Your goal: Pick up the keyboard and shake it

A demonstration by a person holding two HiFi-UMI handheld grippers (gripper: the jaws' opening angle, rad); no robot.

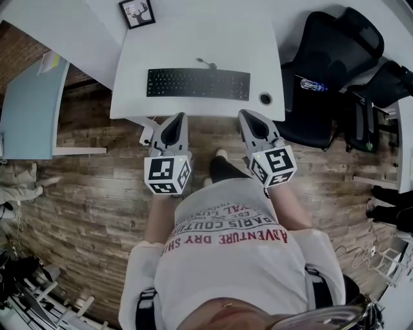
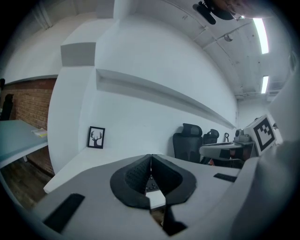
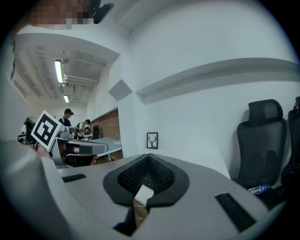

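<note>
We see the white tabletop [image 1: 200, 42] with the black keyboard [image 1: 198, 84] lying near its front edge. Our left hand-held gripper [image 1: 175, 119] and right hand-held gripper [image 1: 249, 116] hover at that edge, both clenched empty, apart from the keyboard.

framed deer picture [image 1: 137, 13] on white desk [image 1: 200, 45], black chair [image 1: 335, 51] beside it.

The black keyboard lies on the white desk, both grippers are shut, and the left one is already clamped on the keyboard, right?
Not quite. The left gripper is shut on nothing: the head view shows it at the near edge of the desk, apart from the keyboard. The rest holds; the right gripper is shut too.
</note>
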